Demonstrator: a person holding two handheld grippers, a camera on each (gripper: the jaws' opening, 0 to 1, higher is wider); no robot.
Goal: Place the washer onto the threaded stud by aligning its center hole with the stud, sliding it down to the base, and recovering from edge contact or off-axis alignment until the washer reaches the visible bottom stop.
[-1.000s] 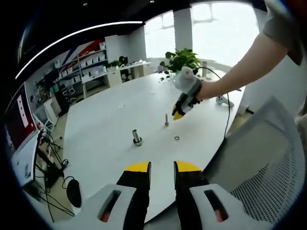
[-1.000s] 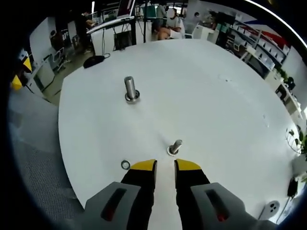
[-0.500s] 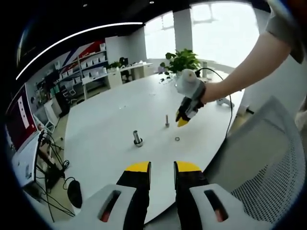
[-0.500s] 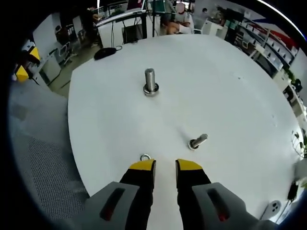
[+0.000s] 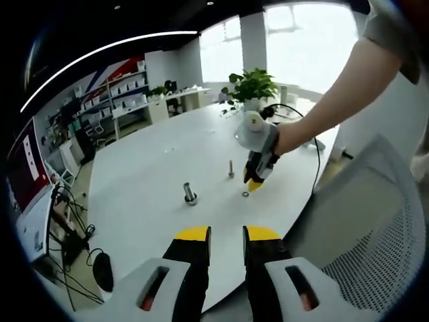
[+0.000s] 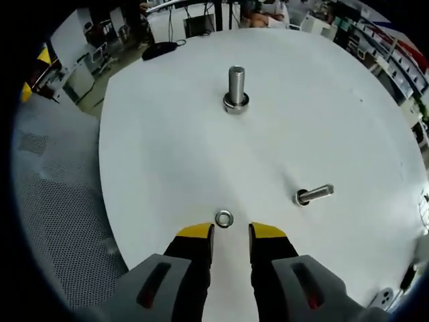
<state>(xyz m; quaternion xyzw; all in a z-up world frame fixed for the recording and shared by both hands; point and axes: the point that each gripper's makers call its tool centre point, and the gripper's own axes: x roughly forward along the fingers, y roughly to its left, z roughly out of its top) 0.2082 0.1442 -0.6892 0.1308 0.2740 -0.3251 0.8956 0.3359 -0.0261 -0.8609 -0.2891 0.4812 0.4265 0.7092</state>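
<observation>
A small metal washer (image 6: 224, 219) lies flat on the white round table (image 6: 167, 147), just beyond my right gripper (image 6: 231, 233), whose jaws stand open with nothing between them. A thin threaded stud (image 6: 314, 195) stands to the right of the washer, and a thicker stud on a round base (image 6: 236, 88) farther off. In the left gripper view the right gripper (image 5: 253, 184) hangs tip-down over the washer (image 5: 245, 194), with the thin stud (image 5: 230, 168) and thick stud (image 5: 190, 194) beside it. My left gripper (image 5: 226, 235) is open, held back off the table's edge.
A mesh office chair (image 5: 375, 221) stands at the table's edge on the right of the left gripper view and shows again as the chair (image 6: 47, 174) left of the table. A potted plant (image 5: 251, 86) and a cable sit on the table's far side. Shelves and desks line the room.
The right gripper has come down and moved toward the washer, which now lies centred just ahead of its tips. The left gripper has stayed put.
</observation>
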